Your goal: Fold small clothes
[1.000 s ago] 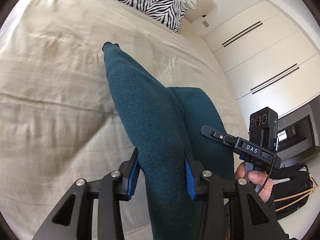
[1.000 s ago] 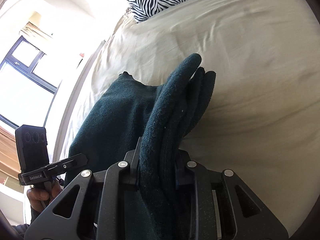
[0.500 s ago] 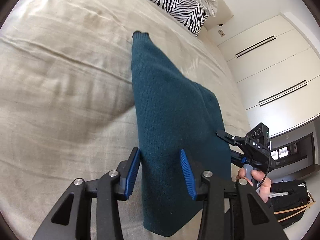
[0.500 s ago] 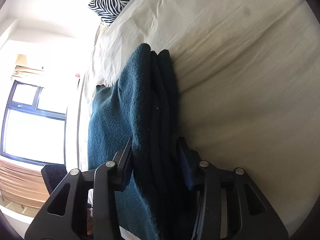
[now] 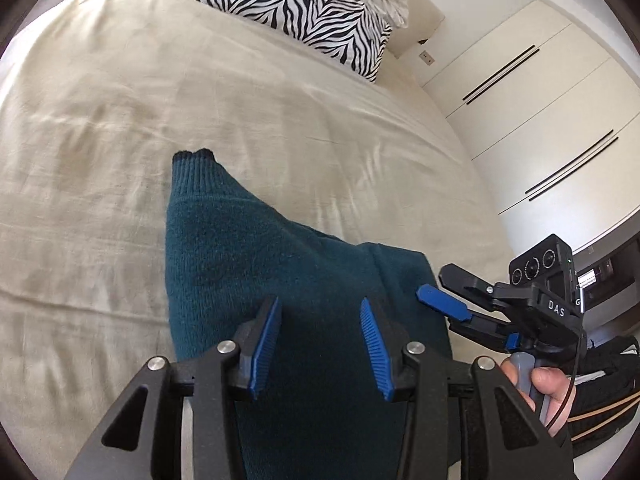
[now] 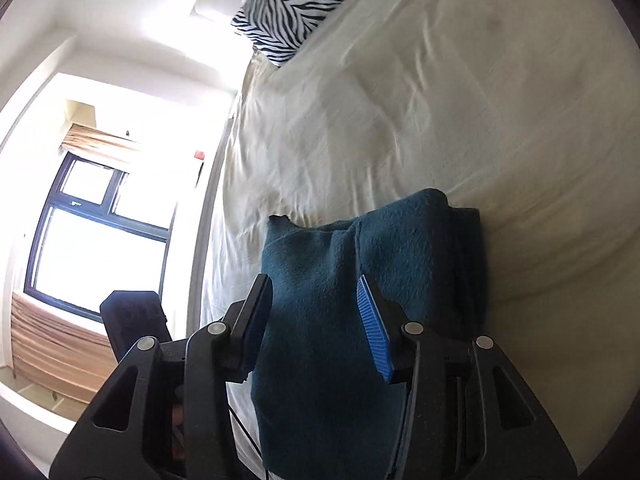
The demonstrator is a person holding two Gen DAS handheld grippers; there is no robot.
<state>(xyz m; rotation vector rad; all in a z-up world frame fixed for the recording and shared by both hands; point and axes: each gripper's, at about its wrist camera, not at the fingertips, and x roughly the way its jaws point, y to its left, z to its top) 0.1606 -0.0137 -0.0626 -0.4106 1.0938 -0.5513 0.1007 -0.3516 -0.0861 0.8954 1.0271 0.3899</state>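
A bright bedroom, with a cream-sheeted bed filling most of both wrist views. Nearest the lens in the left wrist view, the left hand-held gripper stands at the bottom centre with its blue-padded jaws apart, framing but not pinching the dark teal knit garment, which lies folded on the sheet and runs from the bottom edge up to a ribbed cuff near the middle of the frame. At the lower right of that view, the right hand-held gripper reaches in beside the garment's right edge, a bare hand wrapped round its grip. In the right wrist view, the right hand-held gripper likewise sits at the bottom centre, jaws spread, with the teal garment lying beneath and beyond them in thick stacked layers, its folded right edge against the bare sheet. The left unit shows only as a dark shape at the lower left of this view. Farther off, a zebra-print pillow rests at the head of the bed in the upper centre of the left view, and in the upper centre of the right view. Beyond, white wardrobe doors line the right side, and a dark-framed window glares at the left.
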